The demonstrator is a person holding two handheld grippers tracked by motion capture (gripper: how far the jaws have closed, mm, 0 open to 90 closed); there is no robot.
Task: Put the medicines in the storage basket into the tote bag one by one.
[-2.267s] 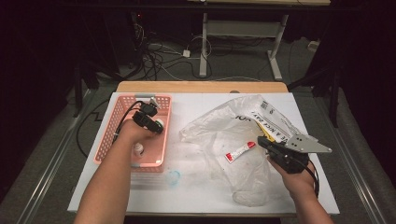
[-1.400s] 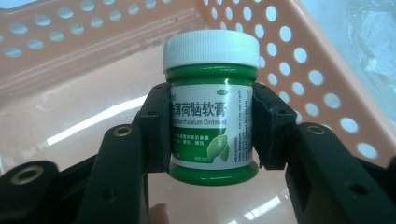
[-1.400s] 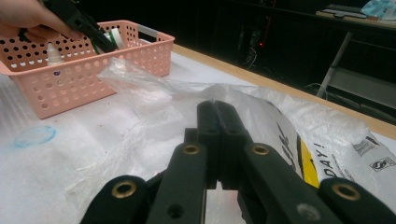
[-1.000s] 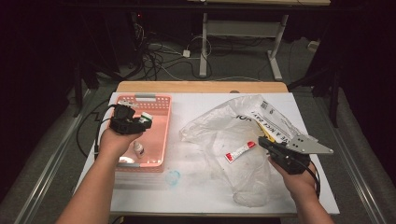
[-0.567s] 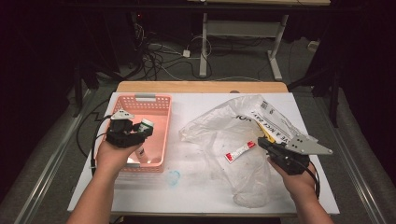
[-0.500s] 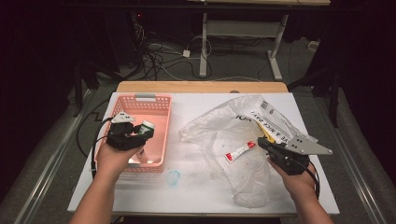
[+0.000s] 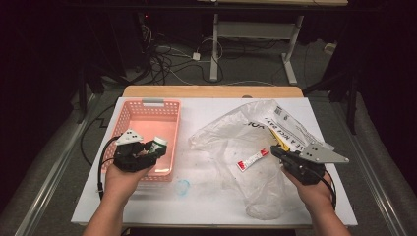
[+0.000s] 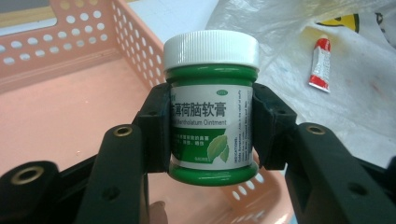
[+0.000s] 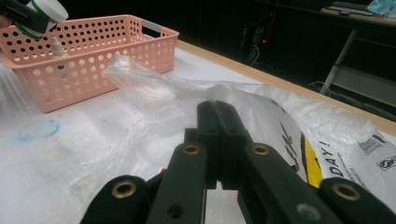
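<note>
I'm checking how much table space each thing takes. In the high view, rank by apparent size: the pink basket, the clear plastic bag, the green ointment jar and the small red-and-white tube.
1. Clear plastic bag, the largest.
2. Pink basket.
3. Green ointment jar, though raised toward the camera in the left gripper.
4. Red-and-white tube, about alike; unsure against the jar.

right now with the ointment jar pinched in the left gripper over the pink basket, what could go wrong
The left gripper grips the green ointment jar only by its smooth label sides, so it might slip and drop into the pink basket. Carried towards the plastic bag, the jar could snag its crumpled edge. The right gripper, shut on the film, may drag the bag.
</note>
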